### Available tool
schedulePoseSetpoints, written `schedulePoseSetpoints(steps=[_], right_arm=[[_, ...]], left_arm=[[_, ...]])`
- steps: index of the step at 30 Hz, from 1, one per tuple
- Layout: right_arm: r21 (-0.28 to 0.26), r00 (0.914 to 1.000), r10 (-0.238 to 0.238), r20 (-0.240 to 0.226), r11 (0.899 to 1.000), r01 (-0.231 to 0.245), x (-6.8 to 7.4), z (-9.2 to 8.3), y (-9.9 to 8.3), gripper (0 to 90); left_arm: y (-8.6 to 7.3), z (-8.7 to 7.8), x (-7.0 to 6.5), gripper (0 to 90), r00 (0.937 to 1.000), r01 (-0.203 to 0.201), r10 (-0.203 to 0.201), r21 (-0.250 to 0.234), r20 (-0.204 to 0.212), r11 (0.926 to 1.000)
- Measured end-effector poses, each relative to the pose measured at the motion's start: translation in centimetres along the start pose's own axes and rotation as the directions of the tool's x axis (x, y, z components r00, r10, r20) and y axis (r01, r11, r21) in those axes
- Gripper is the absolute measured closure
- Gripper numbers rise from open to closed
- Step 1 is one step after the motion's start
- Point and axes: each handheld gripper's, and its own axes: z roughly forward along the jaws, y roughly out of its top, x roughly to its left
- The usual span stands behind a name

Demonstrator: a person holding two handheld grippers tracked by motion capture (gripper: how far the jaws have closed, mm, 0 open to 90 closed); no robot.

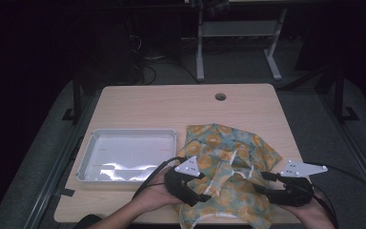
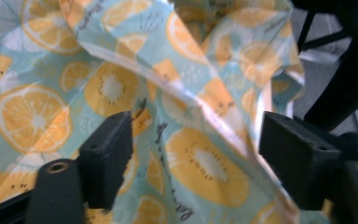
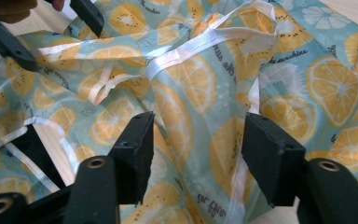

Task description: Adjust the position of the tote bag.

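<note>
Two grippers, left gripper (image 1: 201, 194) and right gripper (image 1: 262, 187), spread wide over lemon-print cloth (image 1: 228, 157); I position both for hem pinch.

Dim rm, grey floor (image 1: 248, 67), white desk frame (image 1: 238, 28) behind wooden table (image 1: 171, 102).

The lemon-print cloth (image 3: 205, 79) carries black script; near its white hem, "sunshine" is just about legible.
</note>
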Motion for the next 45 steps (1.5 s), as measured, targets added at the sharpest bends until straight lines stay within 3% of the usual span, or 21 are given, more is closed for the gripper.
schedulePoseSetpoints(steps=[4, 9, 11, 14, 18, 19, 28, 32, 38, 45], right_arm=[[0.0, 1.0, 0.009, -0.004, 1.0, -0.009, -0.1, 0.0, -0.1, 52.0], [0.009, 1.0, 0.007, -0.001, 1.0, -0.007, -0.1, 0.2, -0.2, 59.9], [0.006, 1.0, 0.003, 0.005, 1.0, -0.003, -0.2, 0.2, -0.2, 64.0], [-0.002, 0.9999, 0.002, 0.012, 1.0, -0.002, -0.3, 0.1, -0.3, 72.1], [-0.016, 0.9999, -0.002, 0.015, 1.0, 0.002, -0.5, -0.2, -0.3, 81.0], [-0.02, 0.9999, -0.006, 0.013, 1.0, 0.006, -0.5, -0.2, -0.3, 83.7], [-0.021, 0.9997, -0.021, 0.011, 1.0, 0.021, -0.5, -0.4, -0.1, 88.3], [-0.034, 0.9994, -0.023, 0.027, 0.999, 0.024, -0.5, -0.8, 0.2, 88.4], [-0.056, 0.9983, -0.027, 0.053, 0.998, 0.029, -0.8, -1.4, 1.1, 89.2], [-0.053, 0.9955, -0.036, 0.087, 0.998, 0.04, -1.3, -1.5, 2.6, 89.2]], left_arm=[[-0.1, 0.5, -0.2, 32.3, 0.9999, -0.013, 0.013, 0.035, 0.009, 0.9993], [-0.6, 1.6, -0.4, 27.5, 0.9994, -0.034, 0.034, 0.089, -0.003, 0.9954], [-0.6, 1.7, -0.3, 38.5, 0.9997, -0.02, 0.022, 0.101, -0.012, 0.9947], [-0.6, 1.6, 0.1, 62.0, 0.9997, -0.005, 0.007, 0.1, -0.024, 0.9949], [-0.7, 0.8, 0.9, 86.0, 0.9994, 0.027, -0.028, 0.064, 0.02, 0.9976], [-0.7, 0.6, 1.1, 88.5, 0.9988, 0.039, -0.041, 0.053, 0.028, 0.9978], [-0.4, -1.6, 2.2, 89.4, 0.995, 0.095, -0.093, -0.058, 0.036, 0.9938], [-0.2, -3.0, 2.8, 89.4, 0.9907, 0.132, -0.127, -0.124, 0.048, 0.9834], [0.6, -5.0, 3.8, 89.7, 0.9921, 0.125, -0.125, -0.169, 0.014, 0.9776], [1.7, -6.2, 5.3, 89.6, 0.9899, 0.132, -0.14, -0.227, -0.02, 0.9648]])
